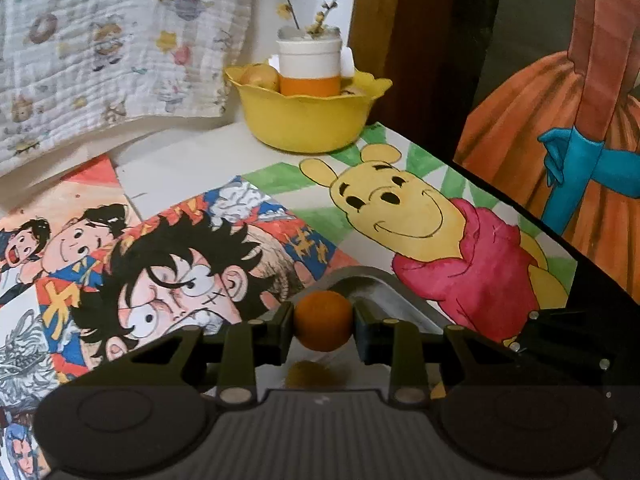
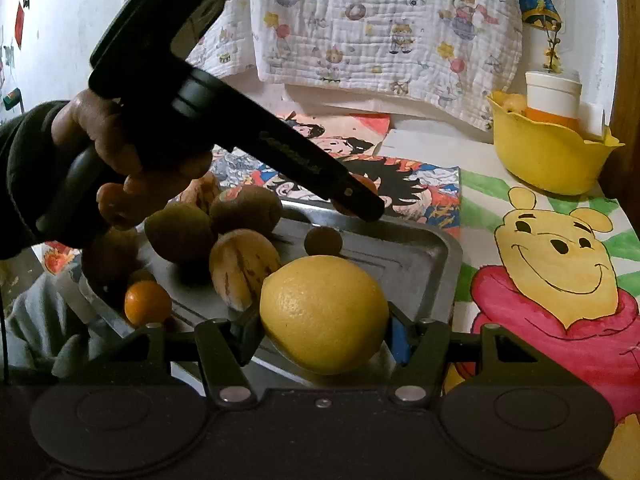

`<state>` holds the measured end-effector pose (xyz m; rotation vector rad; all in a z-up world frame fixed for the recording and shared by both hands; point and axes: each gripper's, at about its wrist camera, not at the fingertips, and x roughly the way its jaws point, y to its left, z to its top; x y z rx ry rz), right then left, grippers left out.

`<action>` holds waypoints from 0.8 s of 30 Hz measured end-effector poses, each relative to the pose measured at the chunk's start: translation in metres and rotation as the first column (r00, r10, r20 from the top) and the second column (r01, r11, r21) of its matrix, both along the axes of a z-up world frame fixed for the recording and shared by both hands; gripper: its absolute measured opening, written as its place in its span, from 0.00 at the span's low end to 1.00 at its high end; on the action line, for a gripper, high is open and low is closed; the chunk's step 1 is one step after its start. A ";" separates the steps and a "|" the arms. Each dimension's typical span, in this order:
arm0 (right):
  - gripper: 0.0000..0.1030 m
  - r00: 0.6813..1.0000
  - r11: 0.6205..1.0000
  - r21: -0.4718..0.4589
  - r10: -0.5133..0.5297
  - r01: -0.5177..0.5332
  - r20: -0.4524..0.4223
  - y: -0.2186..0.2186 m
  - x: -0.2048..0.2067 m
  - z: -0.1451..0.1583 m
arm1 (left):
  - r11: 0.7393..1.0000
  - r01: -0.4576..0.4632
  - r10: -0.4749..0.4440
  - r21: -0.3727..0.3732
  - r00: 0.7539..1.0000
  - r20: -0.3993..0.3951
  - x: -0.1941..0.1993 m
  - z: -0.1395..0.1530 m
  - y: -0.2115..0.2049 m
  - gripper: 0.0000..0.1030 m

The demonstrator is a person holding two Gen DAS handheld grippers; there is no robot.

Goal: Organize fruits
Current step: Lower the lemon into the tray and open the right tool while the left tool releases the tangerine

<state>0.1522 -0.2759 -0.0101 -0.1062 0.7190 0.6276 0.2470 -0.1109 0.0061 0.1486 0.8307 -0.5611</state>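
Left tongs (image 1: 323, 326) gripping small orange (image 1: 323, 321), right tongs (image 2: 324, 334) gripping lemon (image 2: 324, 314); yellow bowl (image 2: 548, 160) far right.

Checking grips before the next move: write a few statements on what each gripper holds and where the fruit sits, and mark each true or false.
1. The left gripper is shut on a small orange fruit. True.
2. The right gripper holds a kiwi. False: it grips a large yellow citrus.
3. Several brown kiwis sit on the metal tray. True.
4. The yellow bowl is empty. False: it holds a white-and-orange container and a yellowish fruit.
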 end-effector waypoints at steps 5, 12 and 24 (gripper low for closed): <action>0.61 1.000 1.000 -0.008 -0.016 0.016 0.010 -0.004 0.000 -0.003 | 0.999 0.024 -0.024 0.024 0.999 -0.025 0.004 -0.007 -0.013 0.33; 0.62 1.000 1.000 -0.025 -0.010 0.011 0.018 -0.006 0.000 -0.006 | 0.997 0.053 -0.051 0.061 0.998 -0.040 0.003 -0.014 -0.026 0.33; 0.62 0.999 0.999 -0.028 -0.016 0.017 0.029 -0.005 -0.002 -0.005 | 0.995 0.040 -0.036 0.093 0.998 -0.045 0.006 -0.019 -0.033 0.33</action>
